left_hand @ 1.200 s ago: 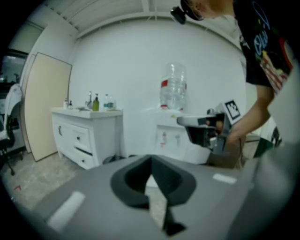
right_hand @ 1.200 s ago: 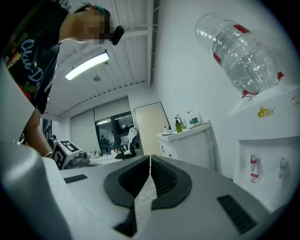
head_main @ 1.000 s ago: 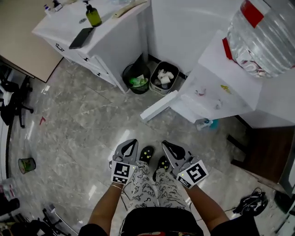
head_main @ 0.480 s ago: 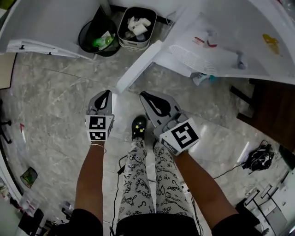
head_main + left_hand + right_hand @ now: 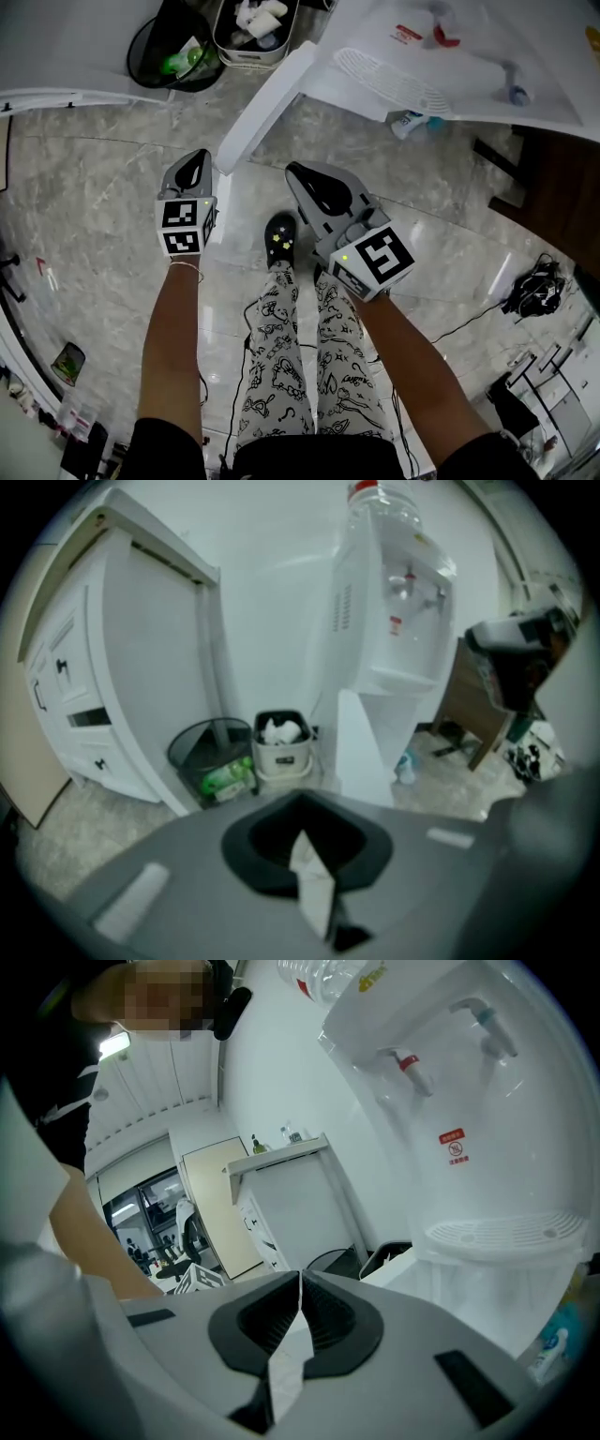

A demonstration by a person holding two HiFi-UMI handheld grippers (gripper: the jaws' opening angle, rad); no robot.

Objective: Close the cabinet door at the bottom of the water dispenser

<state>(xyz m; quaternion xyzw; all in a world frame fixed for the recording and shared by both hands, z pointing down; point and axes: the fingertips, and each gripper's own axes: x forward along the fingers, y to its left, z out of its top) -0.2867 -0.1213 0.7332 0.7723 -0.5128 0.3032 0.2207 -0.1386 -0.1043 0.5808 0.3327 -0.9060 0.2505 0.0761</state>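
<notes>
The white cabinet door (image 5: 267, 108) stands swung open from the base of the white water dispenser (image 5: 469, 56). The grey left gripper (image 5: 192, 171) hangs near its free edge and the right gripper (image 5: 314, 183) alongside, both with jaws together and empty. A glancing push could slip off the thin edge.

Floor (image 5: 94, 187): glossy grey marbled tiles showing light reflections. Wall (image 5: 272, 583): plain white. A white drawer cabinet (image 5: 112, 686) stands against it. At the cabinet's foot, a black mesh bin (image 5: 145, 56) and a white bin (image 5: 246, 58) stand side by side. Brown wooden furniture (image 5: 553, 178) stands opposite, with cables (image 5: 530, 291) near it. Ceiling light (image 5: 114, 1044): lit.
</notes>
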